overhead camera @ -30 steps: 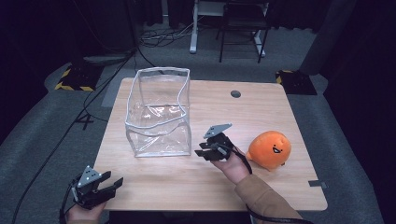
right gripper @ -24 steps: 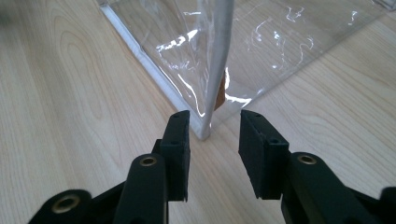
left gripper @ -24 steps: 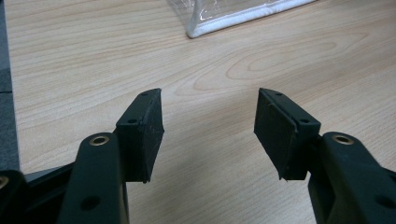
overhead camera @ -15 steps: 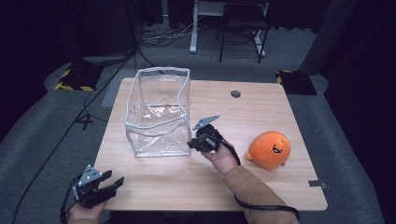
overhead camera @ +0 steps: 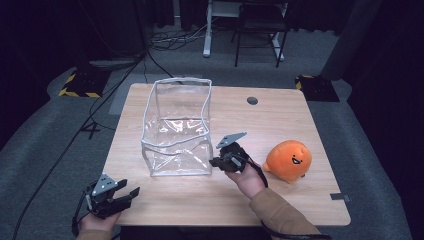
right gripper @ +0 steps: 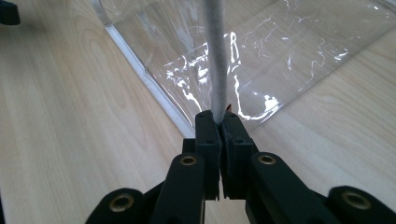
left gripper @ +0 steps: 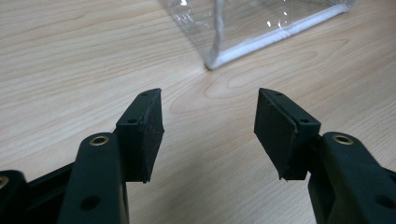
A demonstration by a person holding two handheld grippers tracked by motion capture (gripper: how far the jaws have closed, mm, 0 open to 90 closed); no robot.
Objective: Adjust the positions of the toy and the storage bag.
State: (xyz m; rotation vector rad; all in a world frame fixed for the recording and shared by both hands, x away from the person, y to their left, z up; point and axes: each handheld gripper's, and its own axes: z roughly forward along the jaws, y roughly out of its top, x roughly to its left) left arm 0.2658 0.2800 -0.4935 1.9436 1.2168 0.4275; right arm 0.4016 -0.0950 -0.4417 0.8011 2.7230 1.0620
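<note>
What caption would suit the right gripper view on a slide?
Right gripper clamped shut on the white rim of a clear plastic bag on a wooden table.

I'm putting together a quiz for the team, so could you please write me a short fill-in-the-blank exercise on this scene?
1. The right gripper is shut on the bag's grey ____.
2. The left gripper has its jaws ____, with nothing between them.
3. The plush toy is coloured ____.
4. The bag stands on a ____ table.

Missing words: edge; open; orange; wooden
</note>
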